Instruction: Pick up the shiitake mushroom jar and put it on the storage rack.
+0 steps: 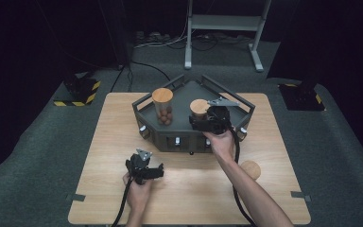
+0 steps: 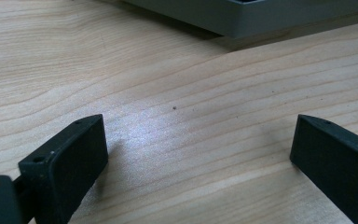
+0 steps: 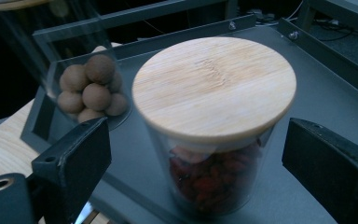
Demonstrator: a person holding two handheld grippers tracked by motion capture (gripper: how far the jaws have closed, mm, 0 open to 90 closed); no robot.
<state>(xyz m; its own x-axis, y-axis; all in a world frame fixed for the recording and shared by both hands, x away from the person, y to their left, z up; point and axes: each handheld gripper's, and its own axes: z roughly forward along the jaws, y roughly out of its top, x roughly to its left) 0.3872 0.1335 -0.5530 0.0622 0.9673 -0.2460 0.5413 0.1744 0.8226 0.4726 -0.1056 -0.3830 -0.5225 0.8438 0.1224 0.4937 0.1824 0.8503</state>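
2 wide-open jaws of the right tool (image 3: 193, 154) flank the red-filled jar (image 3: 214, 130), ready to close; left tool (image 2: 198, 154) idles open, empty

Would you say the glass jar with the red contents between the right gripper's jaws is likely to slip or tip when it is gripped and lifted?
The jar looks like smooth clear glass, so it may slip against the right gripper, whose jaws stand open on either side. Its wooden lid seems only to sit on top and might lift off. It is probably fairly light, being only partly filled.

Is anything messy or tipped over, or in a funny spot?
Nothing is spilled or tipped. Both jars stand upright in the grey tray with lids on. The one odd thing is a round wooden lid lying alone on the table, near the person's right forearm.
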